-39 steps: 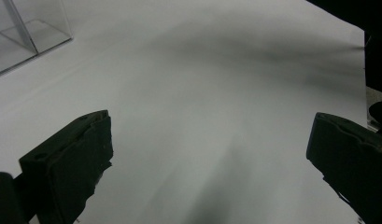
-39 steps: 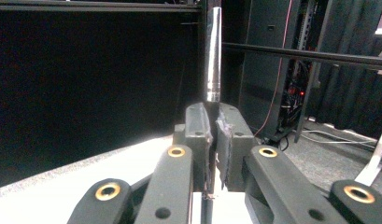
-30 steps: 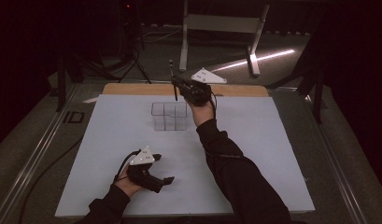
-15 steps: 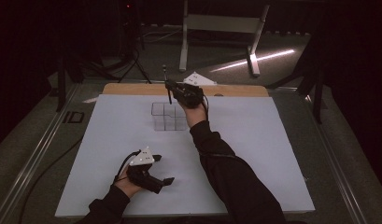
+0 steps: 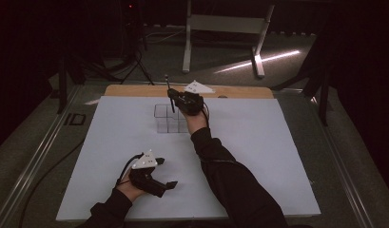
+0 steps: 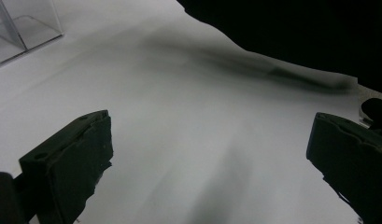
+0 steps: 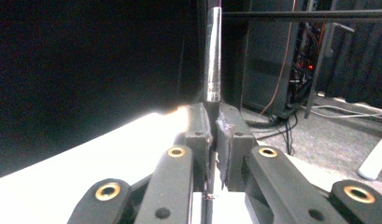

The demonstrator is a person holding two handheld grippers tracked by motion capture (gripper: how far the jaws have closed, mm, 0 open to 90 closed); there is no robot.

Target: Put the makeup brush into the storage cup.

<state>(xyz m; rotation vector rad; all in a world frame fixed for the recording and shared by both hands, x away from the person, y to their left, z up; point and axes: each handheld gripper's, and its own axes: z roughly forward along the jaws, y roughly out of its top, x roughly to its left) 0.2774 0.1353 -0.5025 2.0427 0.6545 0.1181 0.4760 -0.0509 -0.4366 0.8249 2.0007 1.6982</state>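
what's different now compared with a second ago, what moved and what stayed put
The right gripper, shut on a thin silvery rod that stands upright, has come down and toward the person, from behind the clear compartment box to right over its far side. Its grip on the rod is unchanged. The left gripper stays near the front of the white table with its jaws wide open and nothing between them. The box has not moved.

Count on the white table sheet (image 5: 258, 156)

Two grippers: left gripper (image 5: 169, 185), right gripper (image 5: 171, 96). One thin metal rod (image 7: 213, 56). One clear compartment box (image 5: 169, 119), mid-sheet.
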